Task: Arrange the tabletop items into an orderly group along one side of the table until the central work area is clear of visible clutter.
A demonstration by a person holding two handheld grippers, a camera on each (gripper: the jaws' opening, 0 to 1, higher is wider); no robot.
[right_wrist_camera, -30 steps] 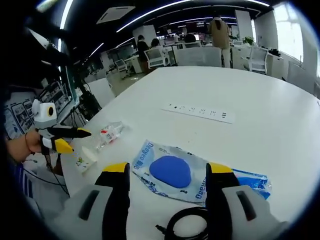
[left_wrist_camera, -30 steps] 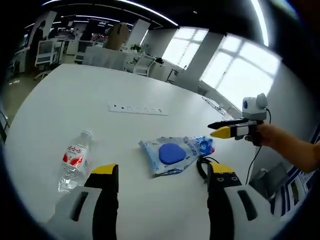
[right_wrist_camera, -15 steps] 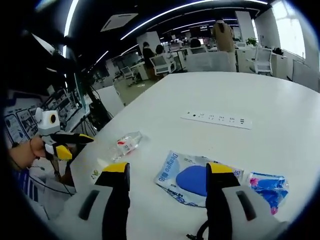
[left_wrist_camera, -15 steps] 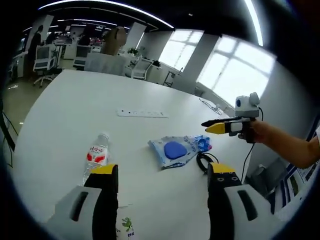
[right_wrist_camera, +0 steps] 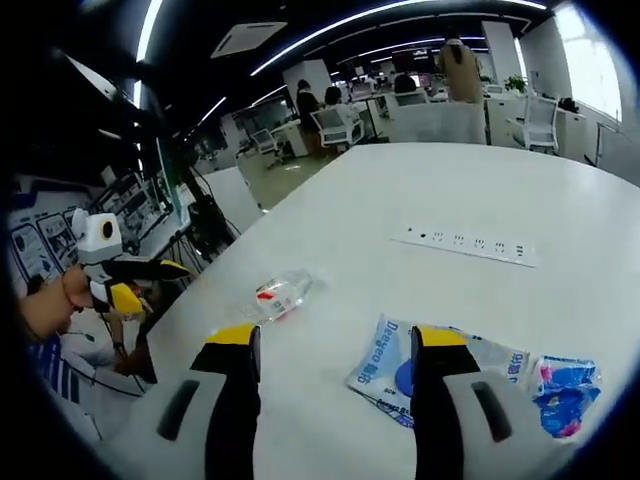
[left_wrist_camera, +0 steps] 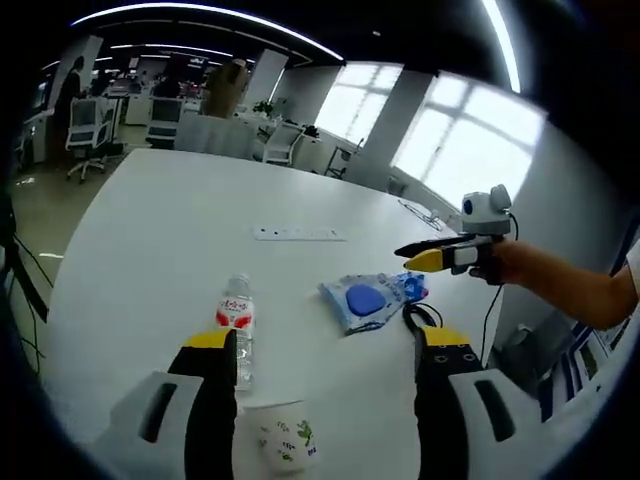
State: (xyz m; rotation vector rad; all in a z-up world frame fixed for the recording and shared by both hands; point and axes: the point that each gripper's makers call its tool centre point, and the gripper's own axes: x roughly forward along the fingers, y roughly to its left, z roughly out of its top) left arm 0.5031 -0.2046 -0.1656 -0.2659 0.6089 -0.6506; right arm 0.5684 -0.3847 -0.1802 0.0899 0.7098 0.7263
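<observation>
Left gripper view, table: the white table (left_wrist_camera: 150,230) carries everything, spread across its middle and near edge; nothing is grouped along a side yet.
Power strip: the white power strip (left_wrist_camera: 299,234) lies flat, well apart from the rest; rigid, probably built in, so you may judge it best left alone.
Blue pouch: the blue pouch (left_wrist_camera: 366,301) lies flat near centre; soft, crinkly film, likely light and slippery, so pinch an edge rather than the bulging middle.
Water bottle: the water bottle (left_wrist_camera: 237,325) lies on its side just beyond your left jaw; thin clear plastic, prone to roll, so grip across the body near the red label.
Paper cup: the paper cup (left_wrist_camera: 283,440) sits between your jaws, partly cut off low; it crushes easily, so close gently.
Black cable: the black cable (left_wrist_camera: 417,318) loops by the pouch, half hidden behind your jaw.
Left gripper: your left gripper (left_wrist_camera: 325,345) has jaws wide apart, holding nothing.
Right gripper: your right gripper (right_wrist_camera: 326,340) is likewise spread and empty.
</observation>
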